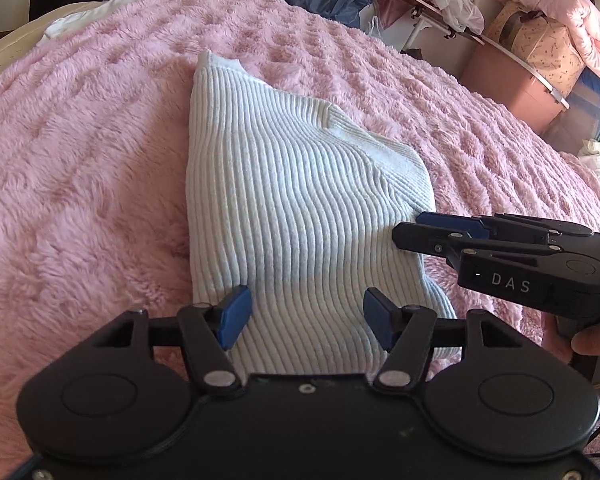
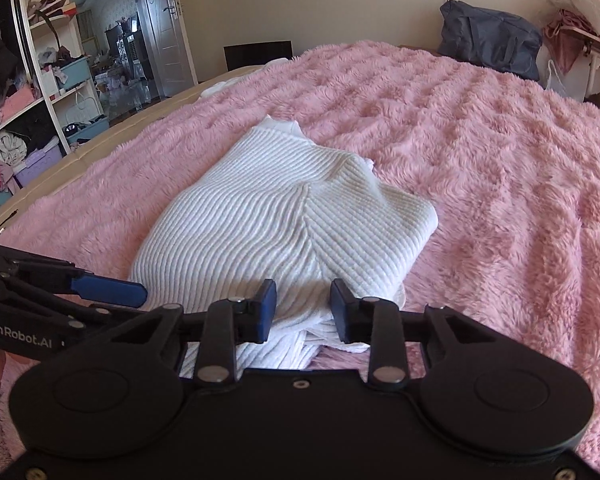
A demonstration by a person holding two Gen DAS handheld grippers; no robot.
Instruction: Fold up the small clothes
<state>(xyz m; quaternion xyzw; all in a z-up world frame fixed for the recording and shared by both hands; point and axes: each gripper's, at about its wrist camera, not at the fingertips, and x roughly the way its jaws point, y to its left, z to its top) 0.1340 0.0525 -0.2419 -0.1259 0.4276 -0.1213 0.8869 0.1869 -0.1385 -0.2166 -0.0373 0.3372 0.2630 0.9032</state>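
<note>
Two hand-held grippers side by side, both angled downward

The left gripper [image 1: 307, 322] has its blue pads spread wide with nothing pressed between them. The right gripper [image 2: 303, 312] has its jaws at a narrower gap; whether its pads pinch anything cannot be told. A hand [image 1: 580, 344] wraps the right gripper's handle at the near right edge of the left wrist view.

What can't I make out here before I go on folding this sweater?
- Near hem of the white ribbed sweater: the left tongs body covers it in the left wrist view, the right tongs body in the right wrist view.
- Whether the right tongs grip fabric: unclear in both views.
- The sweater's underside and tucked-under layers, against the pink blanket.
</note>
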